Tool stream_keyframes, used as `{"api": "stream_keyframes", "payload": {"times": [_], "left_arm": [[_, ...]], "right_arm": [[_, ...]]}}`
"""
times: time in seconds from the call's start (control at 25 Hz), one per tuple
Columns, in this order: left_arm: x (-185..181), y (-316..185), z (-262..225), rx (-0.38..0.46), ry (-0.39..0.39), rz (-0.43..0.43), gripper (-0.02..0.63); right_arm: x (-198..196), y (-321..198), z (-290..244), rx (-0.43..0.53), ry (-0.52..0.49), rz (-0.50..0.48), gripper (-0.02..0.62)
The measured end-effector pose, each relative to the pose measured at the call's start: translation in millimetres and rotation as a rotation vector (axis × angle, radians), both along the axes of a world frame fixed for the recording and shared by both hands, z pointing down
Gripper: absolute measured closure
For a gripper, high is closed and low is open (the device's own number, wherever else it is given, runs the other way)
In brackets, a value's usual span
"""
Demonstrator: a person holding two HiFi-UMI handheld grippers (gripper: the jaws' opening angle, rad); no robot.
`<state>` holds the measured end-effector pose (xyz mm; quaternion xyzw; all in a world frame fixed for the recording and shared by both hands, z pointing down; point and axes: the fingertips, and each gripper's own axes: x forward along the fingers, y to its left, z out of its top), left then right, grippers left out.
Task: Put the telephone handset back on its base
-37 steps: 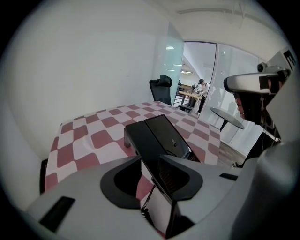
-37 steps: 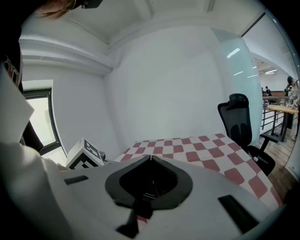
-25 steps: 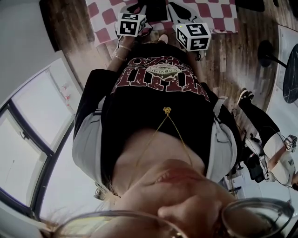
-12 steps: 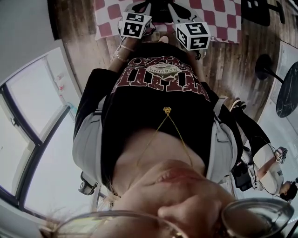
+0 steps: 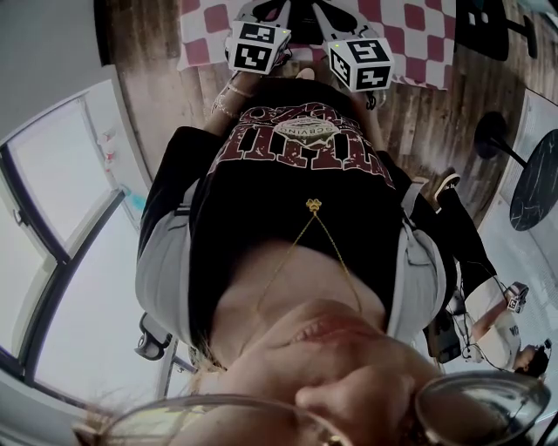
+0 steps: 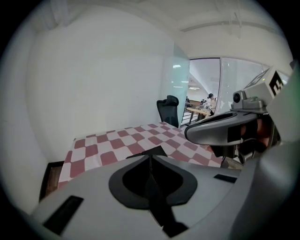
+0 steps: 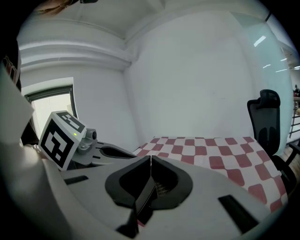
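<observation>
No telephone handset or base shows in any view. In the head view both grippers reach from the person's black printed shirt towards a red-and-white checked tablecloth (image 5: pixel 410 26). My left gripper (image 5: pixel 264 9) has just been closing its jaws. In the left gripper view my left gripper (image 6: pixel 150 157) has them meeting along a thin seam with nothing between. My right gripper (image 7: pixel 151 157) is likewise shut and empty above the cloth (image 7: pixel 211 150). The two grippers hang side by side, each showing in the other's view.
A black office chair (image 6: pixel 168 110) stands beyond the checked table (image 6: pixel 117 145), before a glass partition; it also shows as the chair (image 7: pixel 267 122) at the right. Round black pedestal tables (image 5: pixel 534 179) stand on the wooden floor. A white wall is behind the table.
In the head view both marker cubes have crept slightly towards the checked table, and more of the cloth shows. The background has swung past the person.
</observation>
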<state>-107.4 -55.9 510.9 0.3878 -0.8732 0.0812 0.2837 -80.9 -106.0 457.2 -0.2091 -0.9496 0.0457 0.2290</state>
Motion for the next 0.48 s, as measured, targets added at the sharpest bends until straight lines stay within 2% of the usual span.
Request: {"api": "stream_keyframes", "payload": {"times": [0.24,0.48], "left_arm": [[-4,-10,-16,0.009,-0.036,0.003,0.581],[-13,-24,-37,0.056,-0.060,-0.007,0.581]], "right_arm": [[-9,-3,-5,0.005,-0.018,-0.006,0.574],[-21,-10,-15,-0.002,-0.043,-0.007,0.574]]}}
